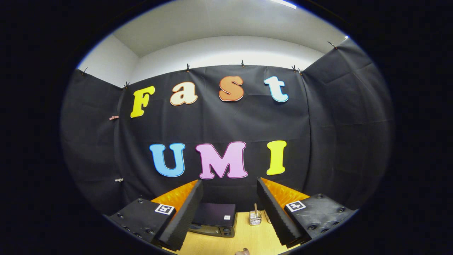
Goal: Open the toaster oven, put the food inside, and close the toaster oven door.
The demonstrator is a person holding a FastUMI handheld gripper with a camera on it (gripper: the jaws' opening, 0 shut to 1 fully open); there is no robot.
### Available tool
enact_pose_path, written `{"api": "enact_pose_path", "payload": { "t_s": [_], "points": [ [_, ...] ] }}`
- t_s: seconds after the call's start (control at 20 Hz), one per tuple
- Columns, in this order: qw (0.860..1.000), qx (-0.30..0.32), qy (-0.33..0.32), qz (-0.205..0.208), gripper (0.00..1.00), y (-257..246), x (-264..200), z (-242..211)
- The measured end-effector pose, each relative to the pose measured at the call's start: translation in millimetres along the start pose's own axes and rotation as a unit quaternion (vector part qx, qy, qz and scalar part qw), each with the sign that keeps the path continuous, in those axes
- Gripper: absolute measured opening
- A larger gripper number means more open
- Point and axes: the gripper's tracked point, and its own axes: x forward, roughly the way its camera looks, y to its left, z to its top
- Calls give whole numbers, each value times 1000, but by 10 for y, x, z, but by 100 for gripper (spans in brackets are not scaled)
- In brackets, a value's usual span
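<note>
gripper (229, 212) gapes wide, empty, well above the oven (214, 224); best drop squarely toward its door.

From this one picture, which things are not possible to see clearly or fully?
- Black toaster oven on the wooden table, gripper view: its left end is covered by the left finger of the open claw, and its door state is hard to judge.
- Small clear container with a stick: too small to identify.
- Small pale object near the fingers: cut off by the edge; whether it is the food is unclear.
</note>
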Motion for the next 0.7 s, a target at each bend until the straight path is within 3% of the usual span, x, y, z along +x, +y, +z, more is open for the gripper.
{"api": "enact_pose_path", "payload": {
  "t_s": [0.7],
  "points": [
    [1000, -5, 3, -3, 98, 33, -16, 13]
  ]
}}
